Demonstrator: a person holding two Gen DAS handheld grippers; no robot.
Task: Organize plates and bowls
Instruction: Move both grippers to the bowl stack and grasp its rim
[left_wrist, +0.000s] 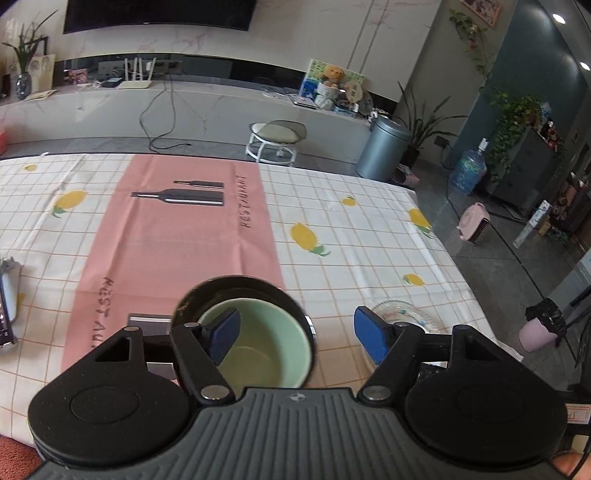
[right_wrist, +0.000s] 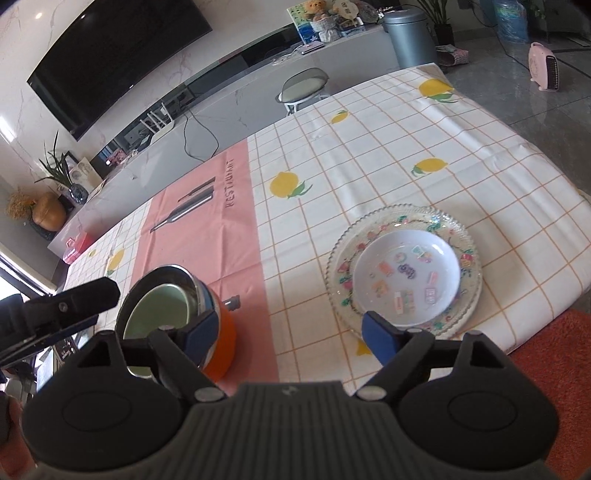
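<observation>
Both jaws are standing spread, gripping nothing; green bowl (left_wrist: 258, 339) is nesting in orange bowl (right_wrist: 221, 332), white dish (right_wrist: 406, 277) on glass plate (right_wrist: 469, 236) at 2 o'clock; I'm judging it best to back away gently

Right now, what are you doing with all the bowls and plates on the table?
A person holds a gripper in each hand above the table, tidying dishes. The green bowl sits nested inside the orange bowl on the pink cloth strip. The white dish with little pictures rests on the clear glass plate. Both the left gripper and the right gripper have their jaws wide open and hold nothing.
</observation>
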